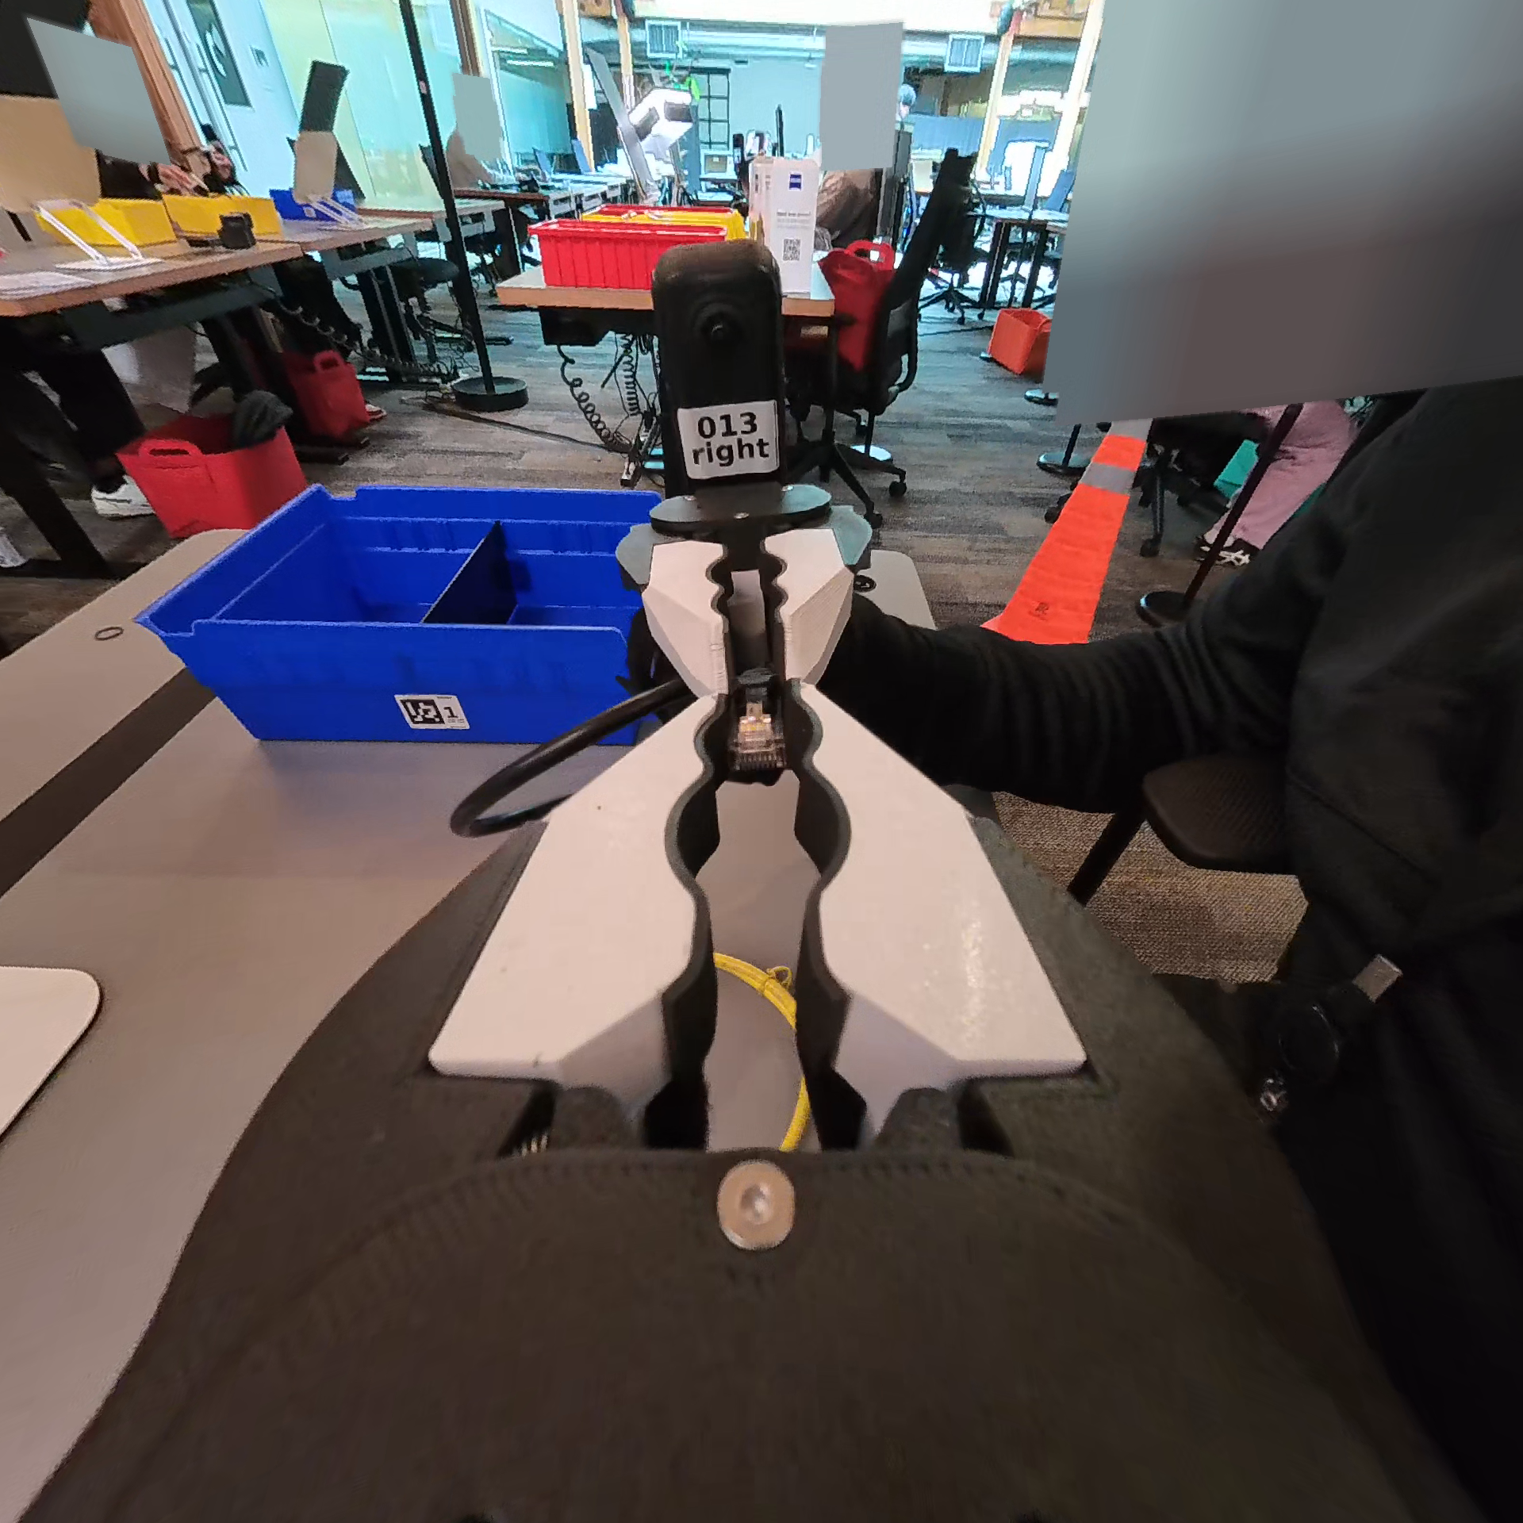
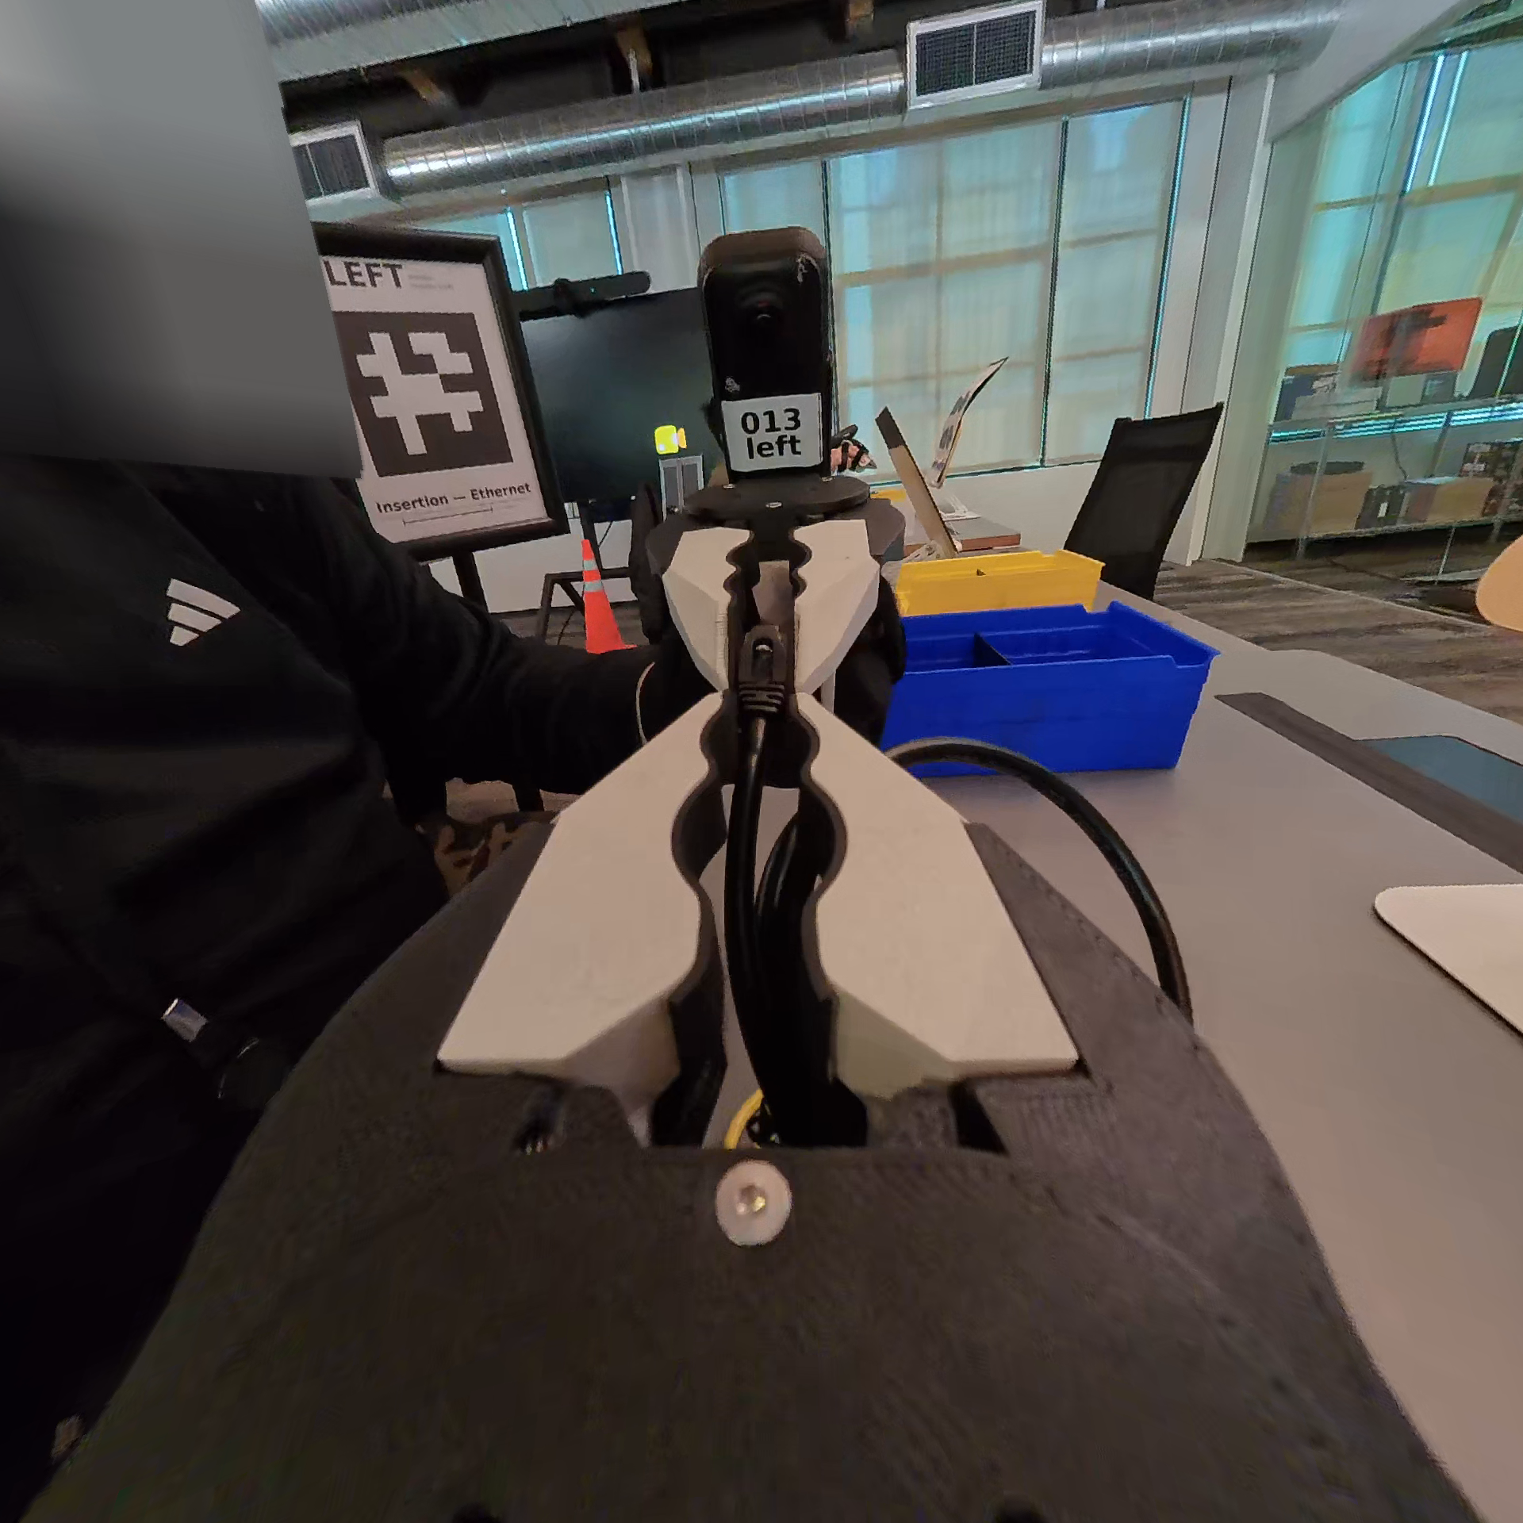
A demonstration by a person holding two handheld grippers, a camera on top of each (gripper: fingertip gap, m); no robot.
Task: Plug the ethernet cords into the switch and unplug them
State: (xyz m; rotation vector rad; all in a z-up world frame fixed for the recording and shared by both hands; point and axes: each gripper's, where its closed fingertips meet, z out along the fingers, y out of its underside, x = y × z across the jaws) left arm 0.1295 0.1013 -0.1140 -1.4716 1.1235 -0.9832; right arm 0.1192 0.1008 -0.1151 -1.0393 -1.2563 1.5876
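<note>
Left wrist view showed both hand-held grippers meeting tip to tip at twelve o'clock, the left hand-held gripper [image 1: 754, 746] and the right hand-held gripper [image 1: 754, 659] both pinching the black ethernet cord's clear plug [image 1: 756, 733], seemingly a handover; no switch visible.

Blue bin [image 1: 395, 610] on the grey counter [image 1: 247, 824], divider inside, square marker sticker on its near wall. Yellow bin [image 2: 997, 579] just behind it in the right wrist view. White pad [image 2: 1467, 939] at the counter edge. Off the counter: red bin [image 1: 610, 251] on a far desk, yellow bins [image 1: 165, 216] on desks at left, red bags [image 1: 210, 478] on the floor, black office chair [image 1: 890, 330], orange strip [image 1: 1071, 536] on the carpet. Framed marker sign [image 2: 428, 387] on an easel, orange cone [image 2: 600, 602], dark monitor [image 2: 618, 387], windows [image 2: 989, 288], ceiling ducts [image 2: 659, 124].
</note>
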